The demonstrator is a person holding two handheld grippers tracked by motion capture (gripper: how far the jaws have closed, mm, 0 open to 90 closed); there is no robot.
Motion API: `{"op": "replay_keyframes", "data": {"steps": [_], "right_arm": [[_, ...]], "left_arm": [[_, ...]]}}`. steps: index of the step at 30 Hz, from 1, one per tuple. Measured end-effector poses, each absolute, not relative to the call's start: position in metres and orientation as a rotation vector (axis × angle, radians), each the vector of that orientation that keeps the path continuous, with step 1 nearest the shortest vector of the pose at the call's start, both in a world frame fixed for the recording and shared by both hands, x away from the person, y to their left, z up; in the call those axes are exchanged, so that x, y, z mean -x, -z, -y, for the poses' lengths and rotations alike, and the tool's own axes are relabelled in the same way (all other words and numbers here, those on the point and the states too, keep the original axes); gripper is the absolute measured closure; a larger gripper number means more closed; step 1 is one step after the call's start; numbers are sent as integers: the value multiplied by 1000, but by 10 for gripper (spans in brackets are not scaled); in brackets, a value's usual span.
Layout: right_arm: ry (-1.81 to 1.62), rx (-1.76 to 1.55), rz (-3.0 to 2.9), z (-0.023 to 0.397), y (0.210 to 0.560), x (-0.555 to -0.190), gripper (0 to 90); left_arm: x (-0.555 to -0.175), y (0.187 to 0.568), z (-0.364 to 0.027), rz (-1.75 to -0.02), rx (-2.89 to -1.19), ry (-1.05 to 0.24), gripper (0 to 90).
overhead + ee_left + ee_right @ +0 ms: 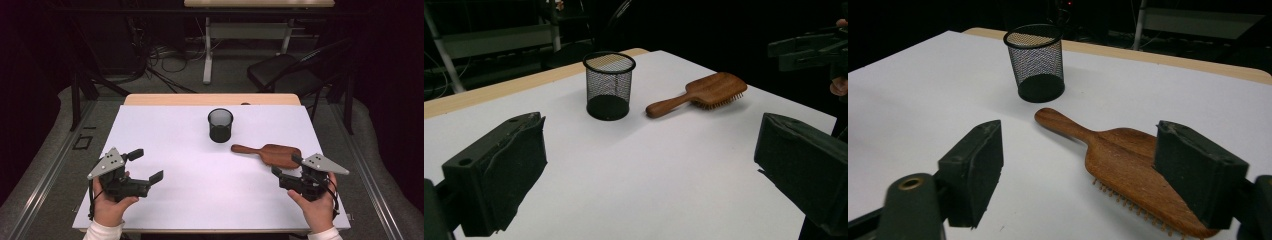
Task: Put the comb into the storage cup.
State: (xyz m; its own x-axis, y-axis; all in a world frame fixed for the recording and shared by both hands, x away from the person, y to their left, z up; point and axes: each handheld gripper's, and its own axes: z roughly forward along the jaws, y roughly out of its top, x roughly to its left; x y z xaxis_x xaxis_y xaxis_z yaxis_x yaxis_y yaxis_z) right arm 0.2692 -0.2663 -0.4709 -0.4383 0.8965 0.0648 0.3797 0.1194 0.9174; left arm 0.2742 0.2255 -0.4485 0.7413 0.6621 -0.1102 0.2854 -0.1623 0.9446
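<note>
Wooden hairbrush (272, 154) lies bristles-down, right of mesh cup (220, 125) on tabletop (190, 200); right hand-held gripper (287, 168) wide open, near jaw covering brush head's edge; left hand-held gripper (146, 165) open, empty.

Brown wooden paddle hairbrush (272, 153) lies flat on the white table, bristles down, smooth back up. Handle points toward the black wire-mesh cup (220, 125), its tip near the cup base but apart from it. Cup stands upright, mid-table toward the far edge, looks empty.
</note>
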Motion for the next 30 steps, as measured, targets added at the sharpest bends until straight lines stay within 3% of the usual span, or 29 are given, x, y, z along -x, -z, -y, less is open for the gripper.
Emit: {"op": "replay_keyframes", "data": {"steps": [30], "right_arm": [[-1248,-1300,-2043,241,450,-324,379]], "left_arm": [[-273,452,-226,-767,-1754,-383,3]]}}
